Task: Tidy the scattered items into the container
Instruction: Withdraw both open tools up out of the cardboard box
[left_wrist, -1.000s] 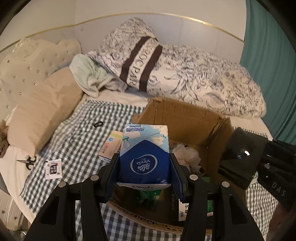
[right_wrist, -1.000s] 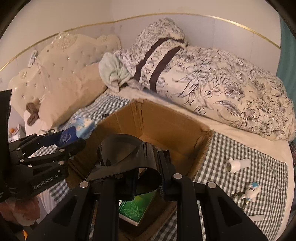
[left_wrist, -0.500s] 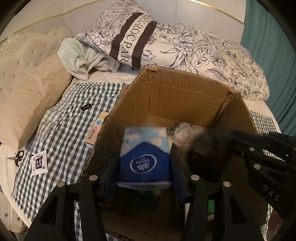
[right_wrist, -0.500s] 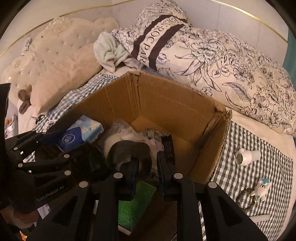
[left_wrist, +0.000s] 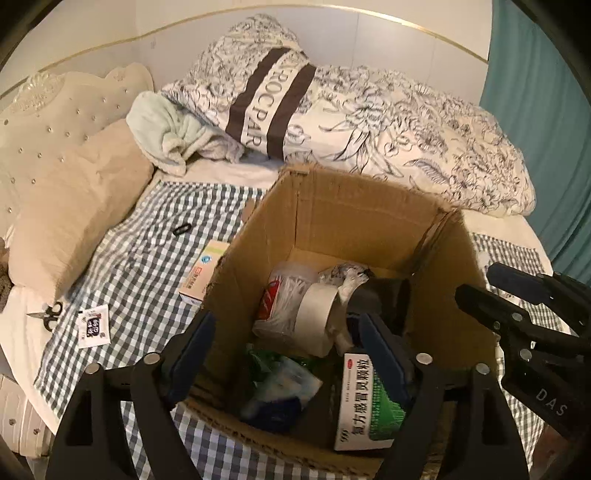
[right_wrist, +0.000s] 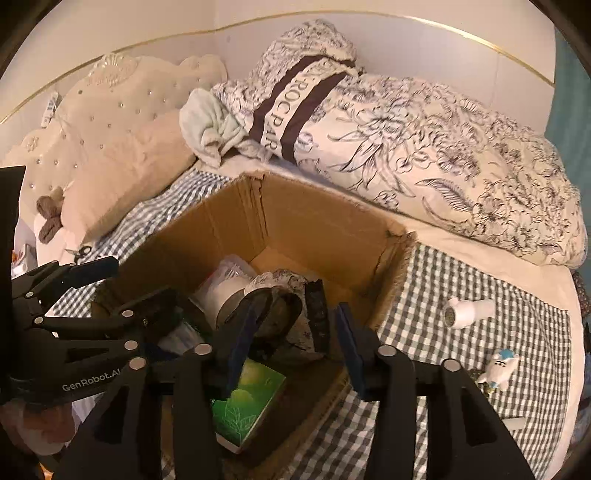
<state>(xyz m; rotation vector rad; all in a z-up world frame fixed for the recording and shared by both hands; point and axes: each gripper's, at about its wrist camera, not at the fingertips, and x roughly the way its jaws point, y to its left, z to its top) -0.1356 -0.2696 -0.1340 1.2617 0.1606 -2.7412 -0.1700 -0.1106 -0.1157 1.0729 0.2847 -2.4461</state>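
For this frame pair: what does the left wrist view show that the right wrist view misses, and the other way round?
Left wrist only: an orange-and-white medicine box, a black clip and a small printed sachet on the checked sheet left of the cardboard box.

Right wrist only: a white lint shaver and a small cartoon figurine on the sheet right of the box.

Both: the box with a tape roll inside, the scissors, and both grippers over the box, jaws opening with nothing gripped.
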